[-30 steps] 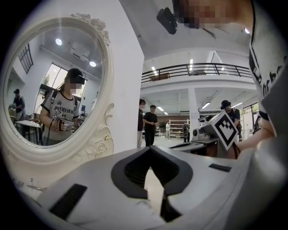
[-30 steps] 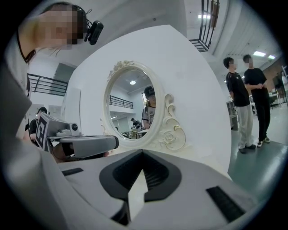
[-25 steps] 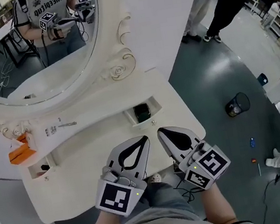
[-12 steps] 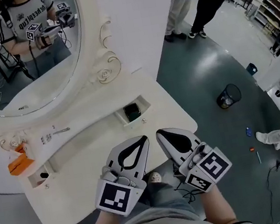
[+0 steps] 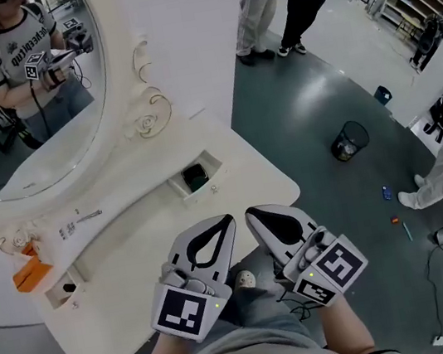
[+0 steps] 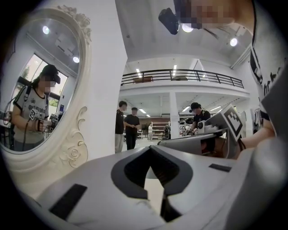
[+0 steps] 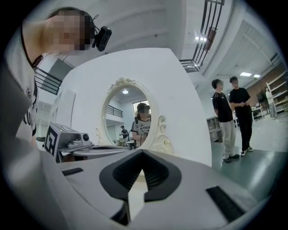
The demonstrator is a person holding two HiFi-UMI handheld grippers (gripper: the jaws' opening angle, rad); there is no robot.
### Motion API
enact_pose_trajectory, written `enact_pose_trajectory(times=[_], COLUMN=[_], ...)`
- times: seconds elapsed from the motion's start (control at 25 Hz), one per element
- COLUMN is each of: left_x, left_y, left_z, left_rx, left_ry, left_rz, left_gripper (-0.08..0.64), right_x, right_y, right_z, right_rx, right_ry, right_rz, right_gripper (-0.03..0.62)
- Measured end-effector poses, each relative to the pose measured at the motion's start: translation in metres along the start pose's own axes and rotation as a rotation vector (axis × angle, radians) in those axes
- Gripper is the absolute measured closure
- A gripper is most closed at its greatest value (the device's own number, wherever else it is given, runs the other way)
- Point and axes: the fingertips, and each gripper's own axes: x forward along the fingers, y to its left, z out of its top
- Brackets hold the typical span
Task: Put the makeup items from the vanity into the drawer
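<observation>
Two closed, empty tools, the left hand-held gripper point(image 5: 227, 221) and right hand-held gripper point(image 5: 250, 212), hang at the near edge of the white vanity counter point(image 5: 154, 227), well apart from the slim silvery makeup stick point(image 5: 89, 216) under the oval white-framed mirror point(image 5: 49, 150), likely light, stiff and roll-prone, best pinched mid-length.

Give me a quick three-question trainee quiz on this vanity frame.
1. True or false: the left tongs hold a makeup item.
2. In the head view, the orange item lies toward the vanity's: A) left end, B) right end, C) front edge.
3. Fill in: the right tongs are ___ (open/shut).
Key: 1 false, they are shut and empty; 2 A; 3 shut.
</observation>
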Motion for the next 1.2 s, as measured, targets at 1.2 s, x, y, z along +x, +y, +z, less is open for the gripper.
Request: enact_pose_trajectory(times=[1.2], left_x=[0.017], left_y=[-0.037], left_z=[0.006], left_rx=[0.018], left_ry=[-0.006], left_rz=[-0.153], left_gripper=[0.546], right_x=[-0.038], right_y=[-0.003], right_z=[0.009], right_rx=[-0.037], right_ry=[-0.03], right_rz=[-0.111], right_gripper=[0.581])
